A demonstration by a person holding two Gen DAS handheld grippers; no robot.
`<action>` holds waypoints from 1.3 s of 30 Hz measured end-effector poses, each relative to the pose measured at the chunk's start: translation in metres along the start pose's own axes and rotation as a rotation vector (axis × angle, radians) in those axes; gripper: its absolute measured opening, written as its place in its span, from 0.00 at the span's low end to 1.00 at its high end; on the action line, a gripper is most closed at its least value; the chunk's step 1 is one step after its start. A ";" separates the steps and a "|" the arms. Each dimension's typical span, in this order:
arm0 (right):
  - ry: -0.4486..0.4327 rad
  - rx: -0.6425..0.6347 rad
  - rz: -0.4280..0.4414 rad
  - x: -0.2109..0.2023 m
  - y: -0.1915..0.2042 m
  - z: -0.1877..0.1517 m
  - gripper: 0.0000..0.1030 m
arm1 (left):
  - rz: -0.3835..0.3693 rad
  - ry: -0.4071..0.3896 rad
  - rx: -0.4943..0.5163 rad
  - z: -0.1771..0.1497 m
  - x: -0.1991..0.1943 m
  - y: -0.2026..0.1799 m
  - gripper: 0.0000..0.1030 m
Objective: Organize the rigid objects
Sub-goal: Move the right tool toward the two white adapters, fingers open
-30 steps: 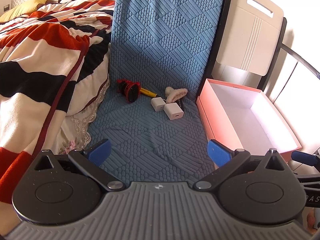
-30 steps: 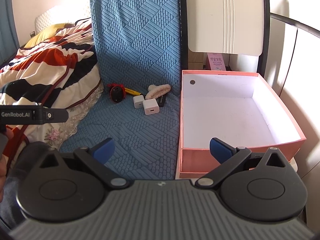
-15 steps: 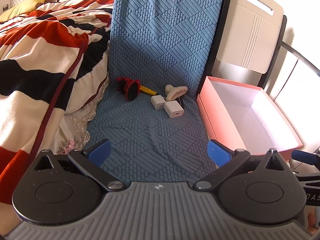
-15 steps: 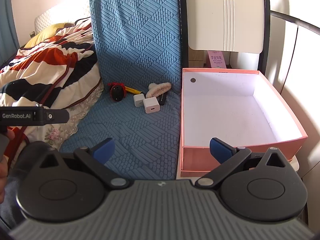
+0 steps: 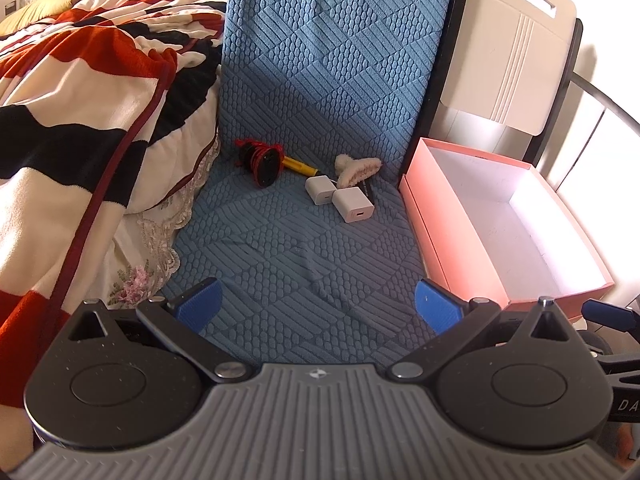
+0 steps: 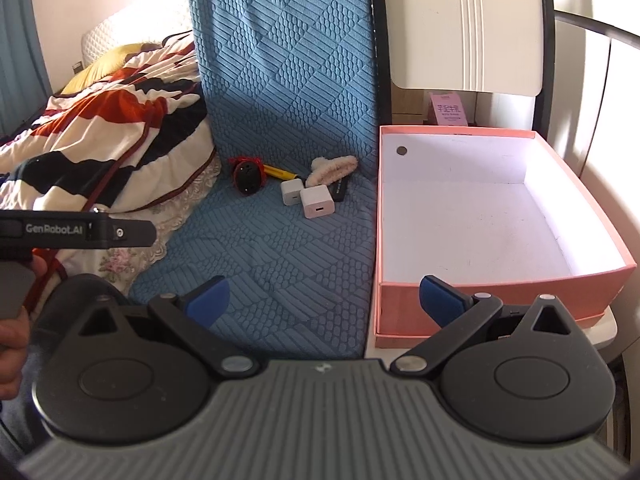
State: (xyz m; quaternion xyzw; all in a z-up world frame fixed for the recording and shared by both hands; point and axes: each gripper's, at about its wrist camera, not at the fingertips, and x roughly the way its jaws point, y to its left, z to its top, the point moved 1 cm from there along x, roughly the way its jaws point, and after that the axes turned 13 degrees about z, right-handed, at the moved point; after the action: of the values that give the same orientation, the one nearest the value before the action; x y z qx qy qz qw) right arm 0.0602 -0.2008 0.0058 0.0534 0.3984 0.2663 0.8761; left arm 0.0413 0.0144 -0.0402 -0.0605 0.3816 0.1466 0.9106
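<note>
On the blue textured cushion (image 5: pixel 296 240) lie a black and red round object (image 5: pixel 260 160), a yellow stick (image 5: pixel 298 165), two white chargers (image 5: pixel 319 189) (image 5: pixel 353 205), a fluffy beige clip (image 5: pixel 356 168) and a small black item (image 6: pixel 339 189). They also show in the right wrist view: the round object (image 6: pixel 248 174), the chargers (image 6: pixel 291 193) (image 6: pixel 317 201), the clip (image 6: pixel 332 168). An open pink box (image 6: pixel 496 280) stands right of the cushion. My left gripper (image 5: pixel 318 306) and right gripper (image 6: pixel 324 298) are open and empty, well short of the objects.
A striped red, black and white blanket (image 5: pixel 80 100) covers the bed at the left. A white panel (image 6: pixel 464 24) leans behind the pink box (image 5: pixel 440 236). The left gripper's body (image 6: pixel 76 230) shows at the left of the right wrist view.
Both grippers have drawn back slightly; the objects look a little farther away. Nothing was taken hold of.
</note>
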 end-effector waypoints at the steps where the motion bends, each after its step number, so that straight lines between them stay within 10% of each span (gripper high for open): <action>1: -0.001 -0.002 0.002 0.001 0.001 0.001 1.00 | -0.001 0.003 0.002 0.000 0.001 0.000 1.00; 23: -0.005 -0.021 0.084 0.047 0.019 0.011 1.00 | -0.022 -0.003 -0.057 0.041 0.050 -0.017 1.00; 39: -0.021 -0.076 0.111 0.109 0.015 0.024 0.69 | -0.029 0.047 -0.060 0.074 0.153 -0.030 1.00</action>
State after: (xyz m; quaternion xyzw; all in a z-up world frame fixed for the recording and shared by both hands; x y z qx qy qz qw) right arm 0.1300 -0.1296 -0.0463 0.0448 0.3753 0.3286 0.8656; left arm 0.2024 0.0360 -0.0972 -0.0965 0.3973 0.1434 0.9013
